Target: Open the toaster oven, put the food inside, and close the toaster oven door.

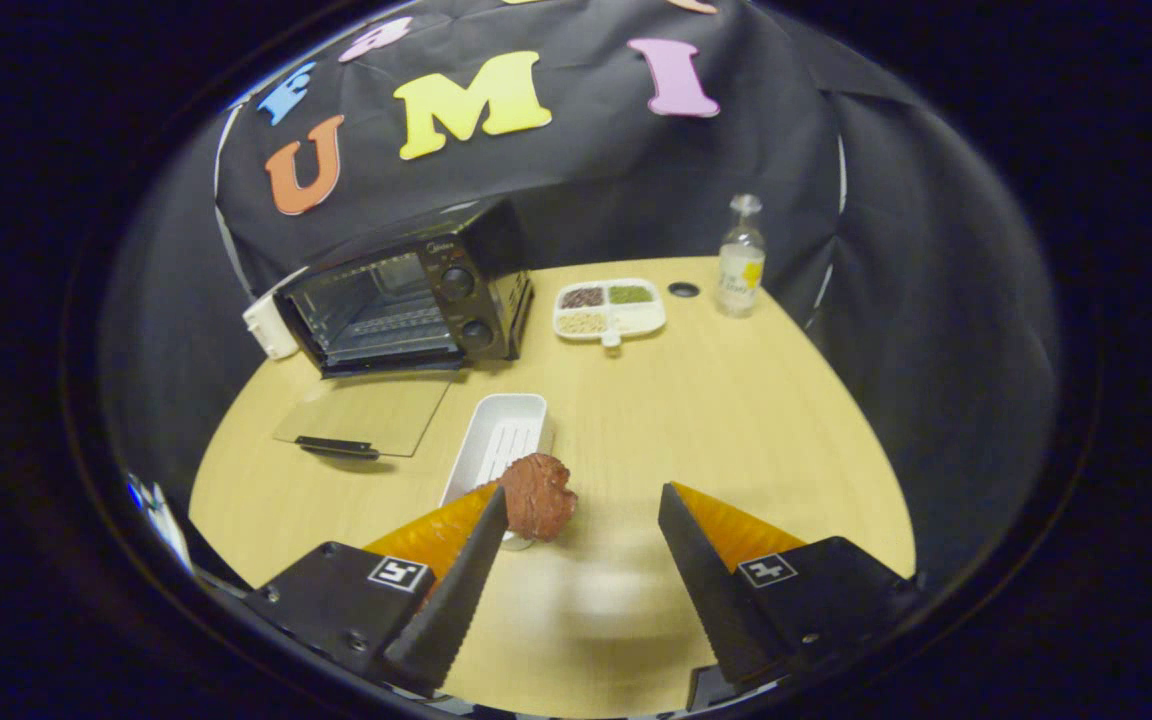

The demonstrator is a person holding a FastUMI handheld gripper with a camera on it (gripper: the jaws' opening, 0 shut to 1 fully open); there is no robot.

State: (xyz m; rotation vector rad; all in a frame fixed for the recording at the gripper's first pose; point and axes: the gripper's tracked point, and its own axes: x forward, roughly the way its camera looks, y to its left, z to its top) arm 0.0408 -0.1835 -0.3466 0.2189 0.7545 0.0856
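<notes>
The black toaster oven (pixel 414 300) stands at the far left of the wooden table, its glass door (pixel 366 415) folded down flat with the black handle toward me. A brown piece of meat (pixel 537 494) sits at the near end of a white tray (pixel 496 445), touching the tip of my left finger (pixel 481 535). My gripper (pixel 584 500) is open wide just above the table; the meat lies at the inner side of the left finger, and the right finger (pixel 681 530) is well apart from it.
A white divided dish (pixel 609 308) with grains and beans lies beyond the tray, to the right of the oven. A clear bottle (pixel 741 258) stands at the far right near a dark hole (pixel 682 289) in the table (pixel 756 420). A white box (pixel 271 322) sits left of the oven.
</notes>
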